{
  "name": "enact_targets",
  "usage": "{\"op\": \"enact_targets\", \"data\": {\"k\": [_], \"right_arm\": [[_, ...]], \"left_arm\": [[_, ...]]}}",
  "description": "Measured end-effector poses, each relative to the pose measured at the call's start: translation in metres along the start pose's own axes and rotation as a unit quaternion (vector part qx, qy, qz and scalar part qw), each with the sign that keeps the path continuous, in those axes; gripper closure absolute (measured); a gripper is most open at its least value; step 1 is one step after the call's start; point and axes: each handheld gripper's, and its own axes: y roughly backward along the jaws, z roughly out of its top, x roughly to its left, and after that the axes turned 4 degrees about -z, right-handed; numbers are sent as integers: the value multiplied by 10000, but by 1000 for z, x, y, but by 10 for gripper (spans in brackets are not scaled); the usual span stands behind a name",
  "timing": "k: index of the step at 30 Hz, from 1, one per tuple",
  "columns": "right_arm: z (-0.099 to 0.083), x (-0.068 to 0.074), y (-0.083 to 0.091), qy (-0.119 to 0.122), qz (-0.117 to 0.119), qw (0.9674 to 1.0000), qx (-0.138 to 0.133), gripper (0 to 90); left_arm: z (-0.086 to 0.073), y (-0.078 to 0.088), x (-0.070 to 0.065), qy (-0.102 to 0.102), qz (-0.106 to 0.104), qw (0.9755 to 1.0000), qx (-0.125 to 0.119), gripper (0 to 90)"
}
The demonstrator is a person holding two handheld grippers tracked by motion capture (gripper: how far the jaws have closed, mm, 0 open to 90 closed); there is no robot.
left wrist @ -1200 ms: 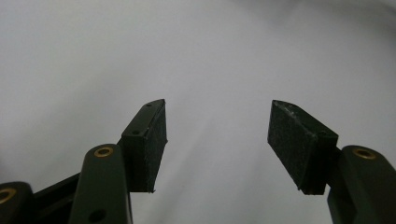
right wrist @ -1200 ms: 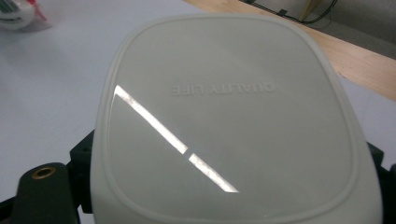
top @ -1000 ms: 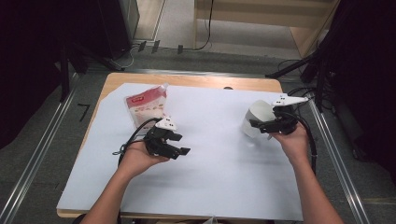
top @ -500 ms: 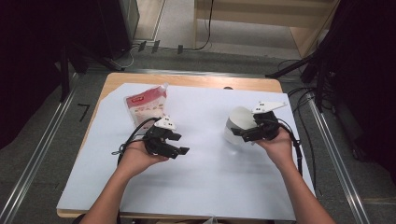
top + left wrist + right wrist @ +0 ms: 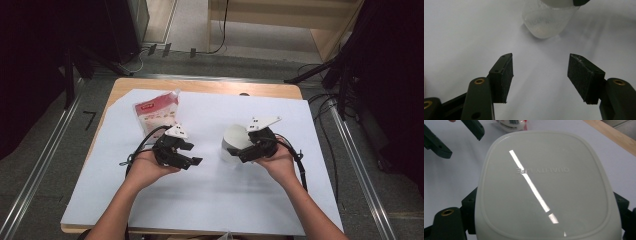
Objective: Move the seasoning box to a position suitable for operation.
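Bare white sheet [image 5: 210,195] lies open around both hands; only the red pouch [image 5: 156,114] blocks the far-left corner.

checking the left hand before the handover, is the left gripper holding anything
No, the left gripper has its jaws standing wide apart over the bare white sheet, nothing between them.

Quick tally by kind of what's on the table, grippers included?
Grippers: 2, left gripper with jaws open and nothing between them, right gripper clamped on the container
Lidded translucent container: 1
Red and white pouch: 1
White sheet covering the table: 1
Total: 5
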Motion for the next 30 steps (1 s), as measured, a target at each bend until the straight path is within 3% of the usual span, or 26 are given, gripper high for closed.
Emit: {"op": "enact_targets", "data": {"k": [6,13,22,26,30], "right_arm": [[2,13,-11,135,83,9999,64,157],[0,18,-20,68,62,9999,94,157],[-1,16,-18,66,132,9999,89,141],[2,13,-11,-123,263,9996,-55,133],[5,12,-2,-153,267,9995,-84,135]], "left_arm": [[0,0,0,-2,-11,10000,14,385],[0,0,0,-1,-8,10000,-2,385],[0,-2,-1,4,-6,10000,19,384],[0,-2,-1,7,-12,10000,21,384],[1,-2,0,7,-14,10000,17,384]]}}
